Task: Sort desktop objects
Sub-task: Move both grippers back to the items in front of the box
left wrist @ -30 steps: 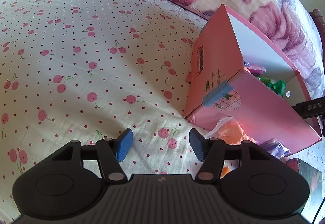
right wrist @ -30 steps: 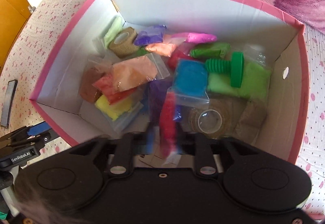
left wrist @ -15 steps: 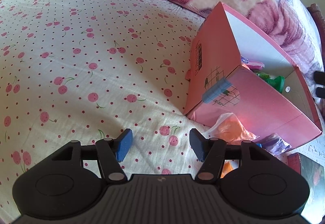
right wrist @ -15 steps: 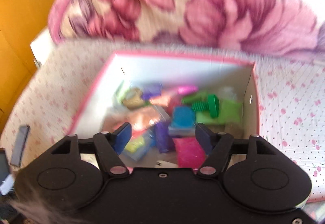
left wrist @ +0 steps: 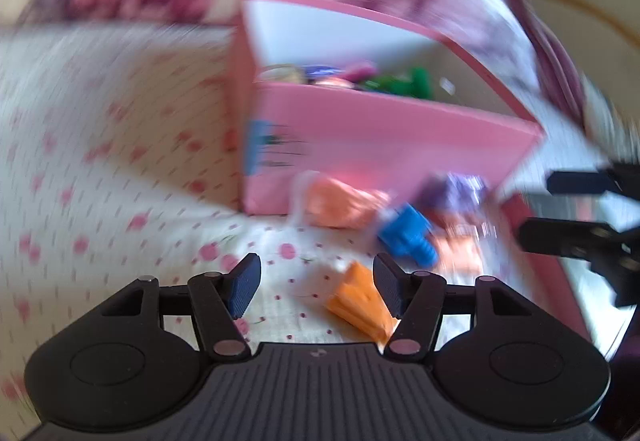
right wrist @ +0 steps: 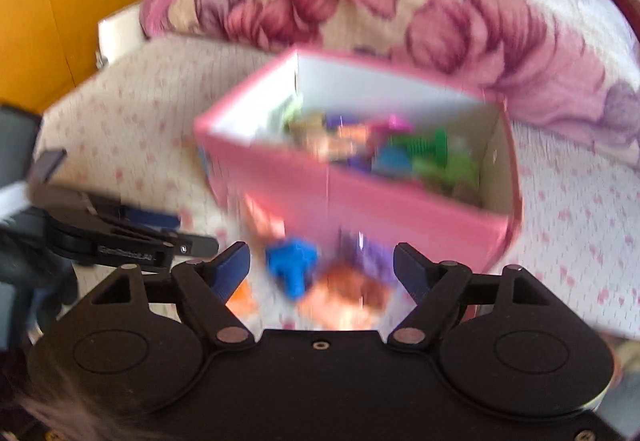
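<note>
Both views are blurred by motion. A pink box [left wrist: 384,137] [right wrist: 360,209] stands on the cherry-print sheet and holds several coloured bags and a green bolt [right wrist: 432,145]. In front of it lie a blue bolt [left wrist: 406,237] [right wrist: 292,261], an orange bag [left wrist: 340,201], a purple bag [left wrist: 456,189] [right wrist: 368,253] and a small orange packet [left wrist: 360,301]. My left gripper [left wrist: 316,285] is open and empty, with the small orange packet by its right finger. My right gripper [right wrist: 322,269] is open and empty, just short of the blue bolt.
A flowered pink blanket [right wrist: 400,1] is piled behind the box. An orange wall [right wrist: 60,1] is at the far left. The other gripper shows at the right edge of the left wrist view [left wrist: 580,237] and at the left of the right wrist view [right wrist: 120,237].
My right gripper let go of the red bag into the box, opened, and pulled back and down to the loose items. My left gripper swung right toward the box front.
</note>
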